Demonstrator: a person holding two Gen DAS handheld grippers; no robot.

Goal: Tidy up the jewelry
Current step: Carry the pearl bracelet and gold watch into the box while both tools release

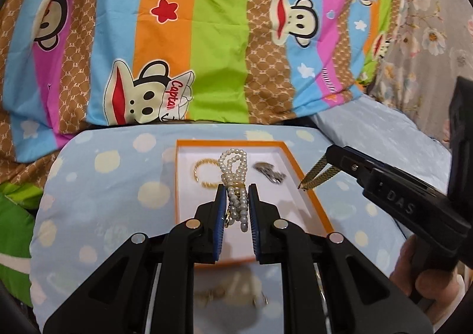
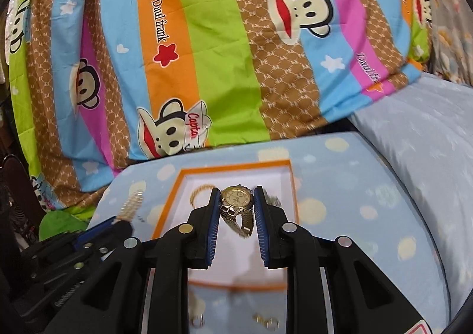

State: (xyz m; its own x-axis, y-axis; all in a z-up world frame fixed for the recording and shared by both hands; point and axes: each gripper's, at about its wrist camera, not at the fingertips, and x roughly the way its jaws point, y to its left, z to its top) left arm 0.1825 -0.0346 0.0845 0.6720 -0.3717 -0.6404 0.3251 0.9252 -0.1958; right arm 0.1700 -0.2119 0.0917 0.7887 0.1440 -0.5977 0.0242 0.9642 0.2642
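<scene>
White pearls: in the left wrist view the left tongs [image 1: 237,187] are clenched on a pearl necklace [image 1: 234,179], its loops hanging over the orange-rimmed box [image 1: 320,210]. A gold bangle [image 1: 202,173] and a silver piece [image 1: 270,173] lie inside. The right tongs [image 1: 331,161] grip gold mesh straps above the box's right rim.

In the right wrist view, the right tongs [image 2: 236,193] clamp a gold wristwatch [image 2: 237,201] over the box [image 2: 167,201], which sits on the dotted blue surface [image 2: 340,216].
</scene>
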